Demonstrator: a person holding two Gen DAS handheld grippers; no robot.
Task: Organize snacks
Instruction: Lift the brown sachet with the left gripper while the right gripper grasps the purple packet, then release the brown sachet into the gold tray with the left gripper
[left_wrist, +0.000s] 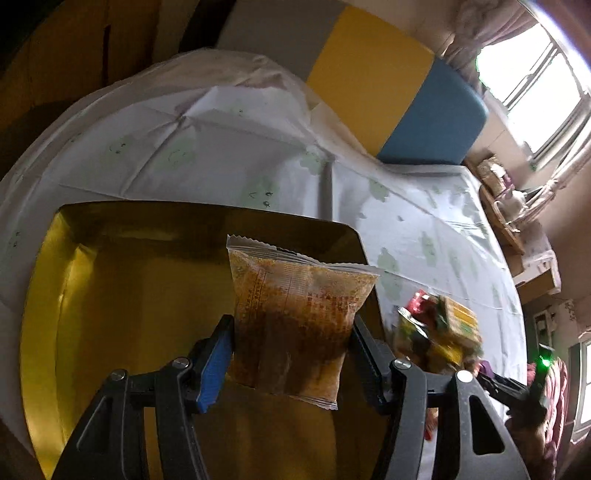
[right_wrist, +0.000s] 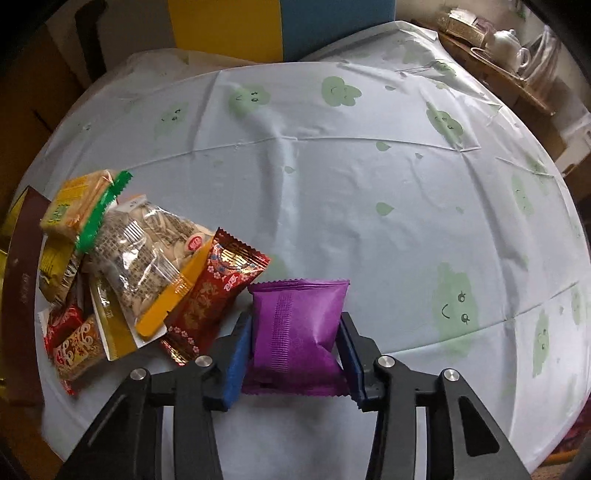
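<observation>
1. Both grippers grip packets: left gripper (left_wrist: 291, 354) pinches a translucent orange-brown snack packet (left_wrist: 299, 317); right gripper (right_wrist: 295, 350) squeezes a purple foil packet (right_wrist: 297, 328).
2. Beneath the left fingers, a gold tray (left_wrist: 110, 295) holds nothing visible.
3. Left of the right fingers, a mixed snack pile (right_wrist: 129, 273) awaits sorting.

Print covers the orange packet (left_wrist: 295, 321) at centre frame, but none is legible. The red packet (right_wrist: 214, 295) at lower left carries gold characters too blurred to read.

right tongs (right_wrist: 295, 339) gripping purple packet (right_wrist: 295, 325), tablecloth (right_wrist: 369, 184)
</observation>
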